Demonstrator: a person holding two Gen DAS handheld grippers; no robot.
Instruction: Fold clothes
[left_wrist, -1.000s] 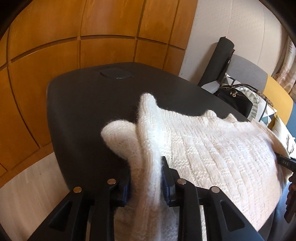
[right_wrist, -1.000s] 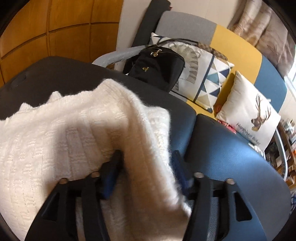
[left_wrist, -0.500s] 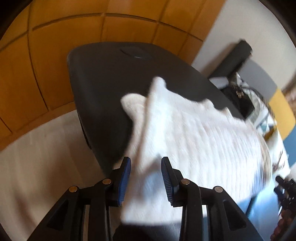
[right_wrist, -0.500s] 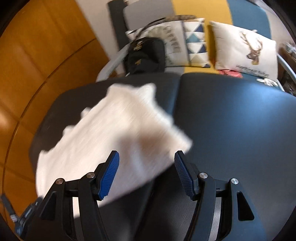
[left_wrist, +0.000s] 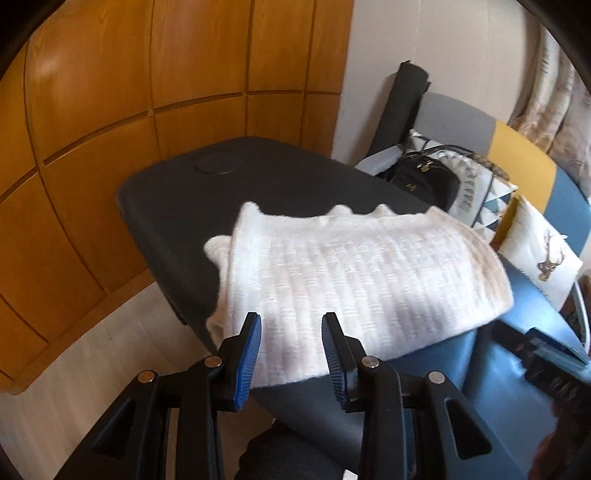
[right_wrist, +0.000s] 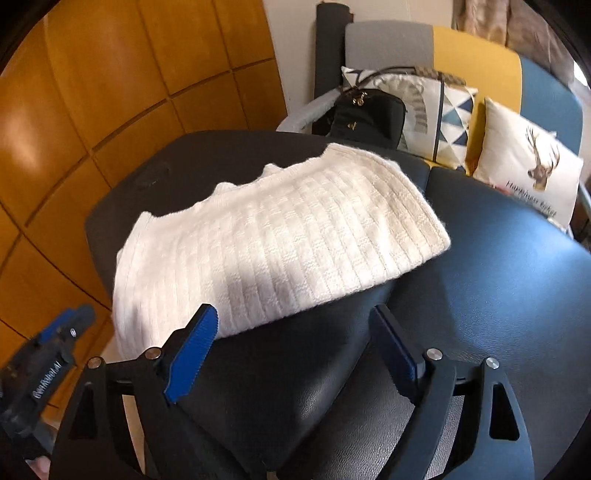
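A white knitted sweater lies folded into a thick rectangle on the dark padded table; the right wrist view shows the same sweater and table. My left gripper hovers above the sweater's near edge, its blue pads apart with nothing between them. My right gripper hangs over the near edge too, jaws opening wide and empty. The left gripper shows at the lower left of the right wrist view, the right gripper at the lower right of the left wrist view.
Wooden wall panels stand behind and left of the table. A sofa beyond the table carries a black bag, patterned cushions and a deer cushion. A dark roll leans on the wall. Pale floor lies at left.
Both grippers let go of the sweater and pulled back and up. The sweater, held up a second ago, now lies flat and folded. The right jaws spread wider.
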